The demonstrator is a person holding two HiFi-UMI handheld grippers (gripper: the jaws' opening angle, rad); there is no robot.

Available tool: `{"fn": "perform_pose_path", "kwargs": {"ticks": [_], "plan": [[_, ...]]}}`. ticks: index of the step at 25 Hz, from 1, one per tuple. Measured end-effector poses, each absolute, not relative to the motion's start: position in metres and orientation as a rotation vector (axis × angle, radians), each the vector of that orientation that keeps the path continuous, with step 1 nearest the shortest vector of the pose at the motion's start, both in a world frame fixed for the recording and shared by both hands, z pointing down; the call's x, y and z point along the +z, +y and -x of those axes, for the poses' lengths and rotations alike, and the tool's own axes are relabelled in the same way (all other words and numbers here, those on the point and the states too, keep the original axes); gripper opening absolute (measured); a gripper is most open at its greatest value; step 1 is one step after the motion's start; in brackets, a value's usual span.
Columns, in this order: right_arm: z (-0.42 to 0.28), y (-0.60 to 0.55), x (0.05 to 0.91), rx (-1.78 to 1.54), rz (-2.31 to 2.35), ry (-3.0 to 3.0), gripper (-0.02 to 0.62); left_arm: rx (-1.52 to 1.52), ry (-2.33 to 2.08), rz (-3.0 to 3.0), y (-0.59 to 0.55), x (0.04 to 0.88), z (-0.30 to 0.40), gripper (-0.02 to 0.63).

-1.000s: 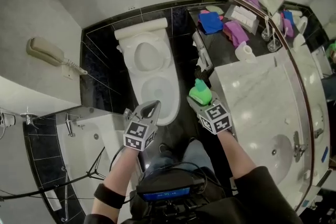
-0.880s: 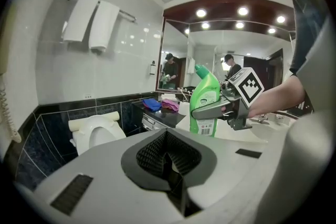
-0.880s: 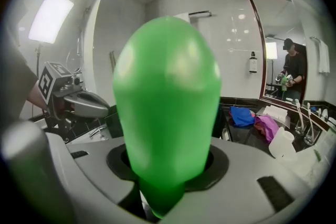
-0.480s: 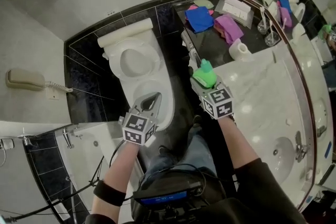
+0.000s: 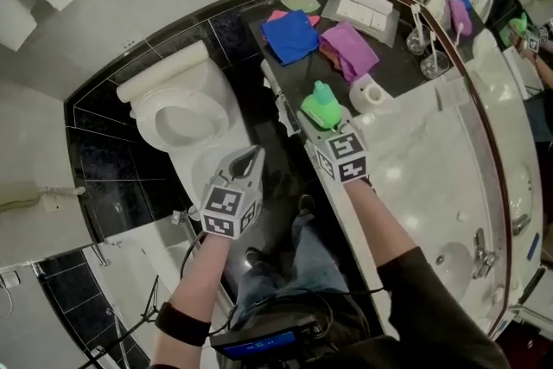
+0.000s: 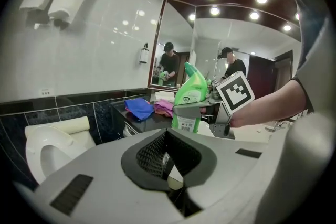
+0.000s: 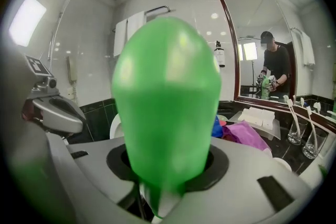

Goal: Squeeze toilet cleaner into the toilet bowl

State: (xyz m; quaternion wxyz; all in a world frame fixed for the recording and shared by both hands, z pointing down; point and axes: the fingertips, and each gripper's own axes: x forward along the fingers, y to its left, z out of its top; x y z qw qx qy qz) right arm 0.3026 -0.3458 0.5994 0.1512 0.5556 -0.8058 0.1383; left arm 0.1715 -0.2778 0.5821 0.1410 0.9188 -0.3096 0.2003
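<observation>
My right gripper (image 5: 316,122) is shut on a green toilet cleaner bottle (image 5: 321,104), held upright over the front edge of the dark counter. The bottle fills the right gripper view (image 7: 167,102) and stands at mid-right in the left gripper view (image 6: 190,96). My left gripper (image 5: 249,158) is shut and holds nothing (image 6: 167,162). It hangs by the right front rim of the open white toilet (image 5: 177,118). The toilet also shows low at the left in the left gripper view (image 6: 44,147). The bottle's lower half is hidden between the jaws.
The dark counter (image 5: 298,73) carries a blue cloth (image 5: 289,34), a purple cloth (image 5: 350,50), a paper roll (image 5: 371,91) and glasses (image 5: 423,43). A white marble vanity (image 5: 432,168) runs along the right. A bathtub edge (image 5: 160,259) lies at lower left.
Both grippers have moved rightward, away from the toilet bowl. The bottle, still held, has gone from over the floor to the counter's edge. The left gripper stays shut.
</observation>
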Motion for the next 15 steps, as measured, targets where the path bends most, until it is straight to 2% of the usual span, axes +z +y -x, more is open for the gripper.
{"fn": "perform_pose_path", "kwargs": {"ticks": [6,15], "plan": [[-0.341,-0.387,0.622,0.396,-1.666,-2.273,0.195,0.602,-0.881,-2.653,-0.316,0.603,-0.224,0.005],[-0.368,-0.421,0.653,0.399,-1.802,-2.192,0.195,0.644,-0.901,-2.659,-0.359,0.632,-0.262,0.005]]}}
